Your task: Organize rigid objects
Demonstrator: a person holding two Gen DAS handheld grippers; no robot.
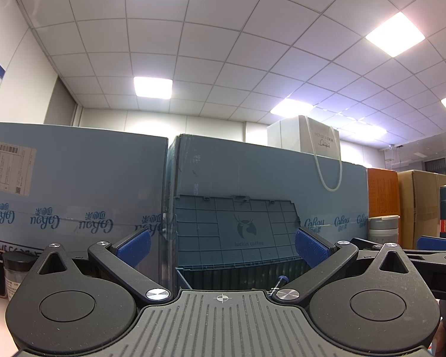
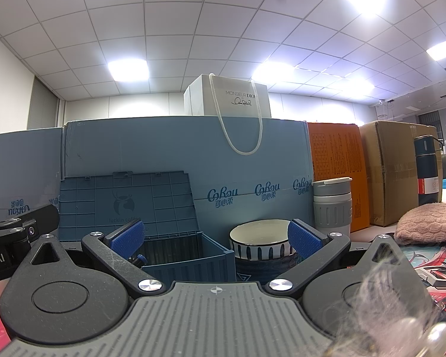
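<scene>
A blue plastic storage bin (image 1: 238, 273) with its lid (image 1: 235, 226) raised stands straight ahead of my left gripper (image 1: 223, 245), which is open and empty. A small blue-tipped item (image 1: 281, 280) pokes up inside the bin. In the right wrist view the same bin (image 2: 190, 255) sits left of centre, with a striped white bowl (image 2: 261, 244) stacked on a darker bowl beside it. My right gripper (image 2: 215, 236) is open and empty, its fingers framing the bin's corner and the bowl. A grey lidded cup (image 2: 332, 205) and a dark flask (image 2: 428, 169) stand further right.
Tall blue cartons (image 2: 178, 154) wall off the back, with a white gift bag (image 2: 229, 98) on top and orange (image 2: 336, 157) and brown boxes (image 2: 392, 169) to the right. A pink knitted item (image 2: 428, 221) lies at right. A black-lidded jar (image 1: 16, 270) stands at left.
</scene>
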